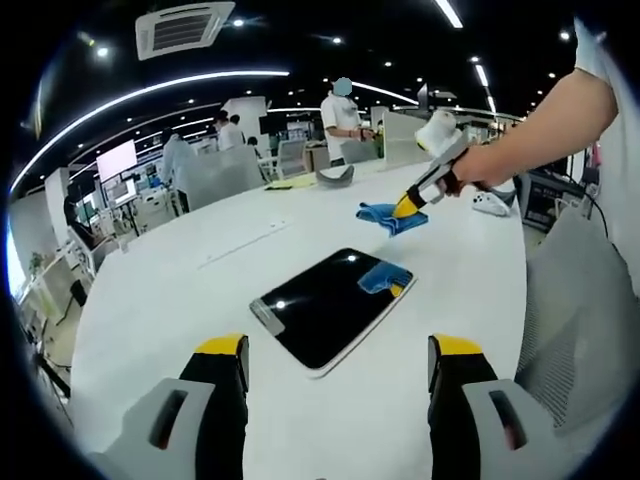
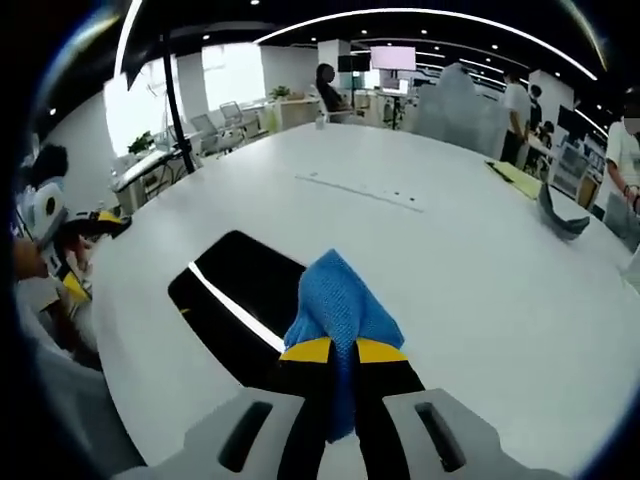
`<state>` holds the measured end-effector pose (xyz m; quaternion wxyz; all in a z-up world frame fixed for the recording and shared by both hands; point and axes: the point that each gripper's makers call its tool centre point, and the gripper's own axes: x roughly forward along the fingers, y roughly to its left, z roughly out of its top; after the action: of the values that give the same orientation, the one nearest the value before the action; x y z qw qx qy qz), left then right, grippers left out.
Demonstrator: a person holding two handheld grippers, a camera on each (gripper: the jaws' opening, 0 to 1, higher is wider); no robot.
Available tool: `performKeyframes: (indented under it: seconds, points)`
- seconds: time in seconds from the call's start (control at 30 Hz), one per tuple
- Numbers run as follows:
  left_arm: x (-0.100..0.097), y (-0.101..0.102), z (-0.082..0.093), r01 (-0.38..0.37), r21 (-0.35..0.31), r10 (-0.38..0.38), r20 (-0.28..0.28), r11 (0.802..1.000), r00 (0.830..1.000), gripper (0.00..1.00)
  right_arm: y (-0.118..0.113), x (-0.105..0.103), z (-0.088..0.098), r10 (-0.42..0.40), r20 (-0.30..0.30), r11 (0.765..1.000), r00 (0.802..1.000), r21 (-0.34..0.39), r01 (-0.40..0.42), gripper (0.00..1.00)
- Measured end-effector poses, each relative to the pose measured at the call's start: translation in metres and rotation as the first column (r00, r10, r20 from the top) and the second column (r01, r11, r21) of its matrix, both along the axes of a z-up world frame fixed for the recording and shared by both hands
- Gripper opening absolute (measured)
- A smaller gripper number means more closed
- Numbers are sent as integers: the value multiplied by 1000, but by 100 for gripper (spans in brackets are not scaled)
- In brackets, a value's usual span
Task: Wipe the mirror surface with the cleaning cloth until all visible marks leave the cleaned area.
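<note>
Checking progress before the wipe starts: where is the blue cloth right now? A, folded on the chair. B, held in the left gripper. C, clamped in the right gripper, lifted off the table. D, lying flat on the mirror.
C: the right gripper is shut on the blue cloth, held above the table beyond the mirror.

Opposed low views share the mirror (image 1: 335,305) (image 2: 235,290).
</note>
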<state>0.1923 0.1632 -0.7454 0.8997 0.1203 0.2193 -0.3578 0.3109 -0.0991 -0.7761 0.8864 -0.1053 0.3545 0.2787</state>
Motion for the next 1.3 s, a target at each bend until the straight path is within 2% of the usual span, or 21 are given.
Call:
performKeyframes:
  seconds: [0.33,0.73,0.97,1.3]
  points:
    - [-5,0,-1,-4,14,4,3,1000,1000,73,-13,-19,7,-5,13,1000,1000,-15,5,2]
    - [-15,8,-4,-22,35,22,6,999,1000,73,-30,-58,10,-7,3,1000,1000,-30,7,2]
    - [-20,11,0,-34,30,33,15,999,999,73,-37,-79,11,-8,-6,999,1000,-34,7,2]
    - [-26,14,2,-35,36,34,21,999,999,73,-44,-104,1,-12,-28,999,1000,-34,11,2]
